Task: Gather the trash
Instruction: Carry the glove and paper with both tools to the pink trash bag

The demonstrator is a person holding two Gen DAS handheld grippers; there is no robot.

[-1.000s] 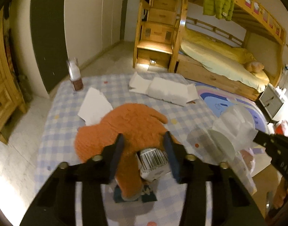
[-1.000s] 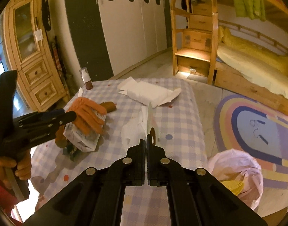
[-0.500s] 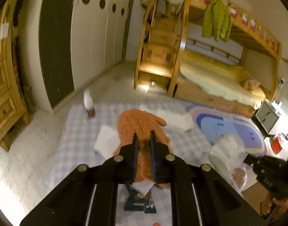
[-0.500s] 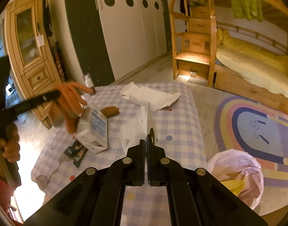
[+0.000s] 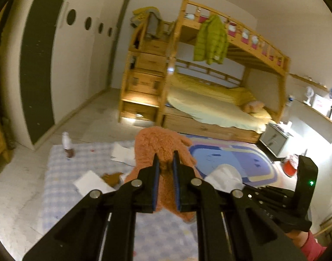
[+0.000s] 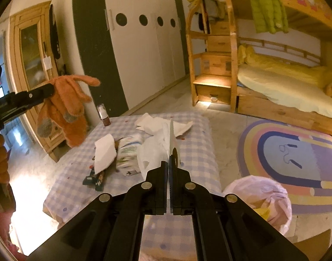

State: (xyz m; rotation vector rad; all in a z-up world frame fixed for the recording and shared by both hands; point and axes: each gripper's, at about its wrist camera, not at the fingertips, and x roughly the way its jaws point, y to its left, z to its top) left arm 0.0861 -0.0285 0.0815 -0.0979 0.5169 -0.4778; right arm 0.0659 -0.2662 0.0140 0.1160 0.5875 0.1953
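My left gripper (image 5: 165, 167) is shut on an orange plush toy (image 5: 163, 148) and holds it high above the checked table (image 5: 57, 167); the toy (image 6: 68, 106) hangs at the left of the right wrist view. My right gripper (image 6: 168, 169) is shut on a thin white plastic bag (image 6: 157, 150) over the table (image 6: 198, 148). On the table lie a white packet with green print (image 6: 129, 152), white paper (image 6: 104, 152), crumpled tissue (image 6: 157, 124) and a dark wrapper (image 6: 94, 177).
A small brown bottle (image 6: 103, 115) stands at the table's far left corner. A pink-lined bin (image 6: 261, 198) sits on the floor right of the table, by a rainbow rug (image 6: 296, 152). Bunk bed (image 6: 285, 82), wardrobe and wooden cabinet (image 6: 33, 65) surround.
My left gripper closed on the orange plush toy and lifted it off the table, uncovering the white packet, which dropped back onto the table. My right gripper stayed still with the bag.
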